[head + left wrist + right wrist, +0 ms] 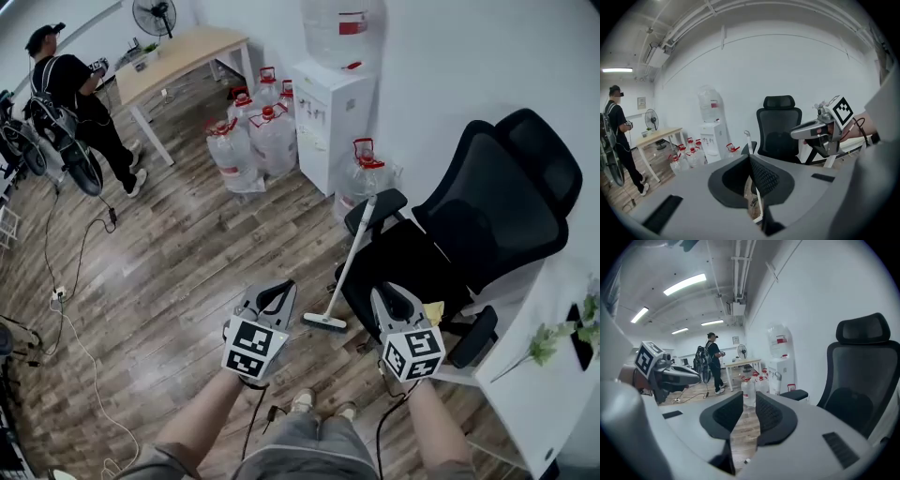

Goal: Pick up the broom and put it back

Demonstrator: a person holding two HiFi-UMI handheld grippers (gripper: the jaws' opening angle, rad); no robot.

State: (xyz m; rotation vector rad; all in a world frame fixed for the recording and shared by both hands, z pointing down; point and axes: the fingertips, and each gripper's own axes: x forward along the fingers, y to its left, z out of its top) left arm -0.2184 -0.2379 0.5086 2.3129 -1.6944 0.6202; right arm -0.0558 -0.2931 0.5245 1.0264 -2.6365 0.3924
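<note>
Broom: the broom (347,267) stood slanted in the middle of the head view. Its head was on the wooden floor (187,272) and its thin handle ran up to the armrest of the black office chair (487,206). That lean appeared to be what kept it upright.
Left gripper: the left gripper (272,292) hovered at lower centre, just left of the broom head and apart from it. Its fingers (764,176) met at the tips with nothing between them, and the handle showed only beyond them.
Right gripper: the right gripper (392,298) hovered at lower right of centre, in front of the chair seat, near the handle but not touching it. Its fingers (771,413) stood slightly apart and empty, with only floor and bottles showing through the gap.
Why so: both grippers pointed toward the broom, which read as an approach. The pick-up was not yet done.
Risk: the handle was slim and only propped, so a nudge could likely slide it off the armrest.
Surroundings: water bottles (253,136) and a dispenser (333,112) stood by the wall at upper centre. A person (75,103) stood at upper left, well apart.
</note>
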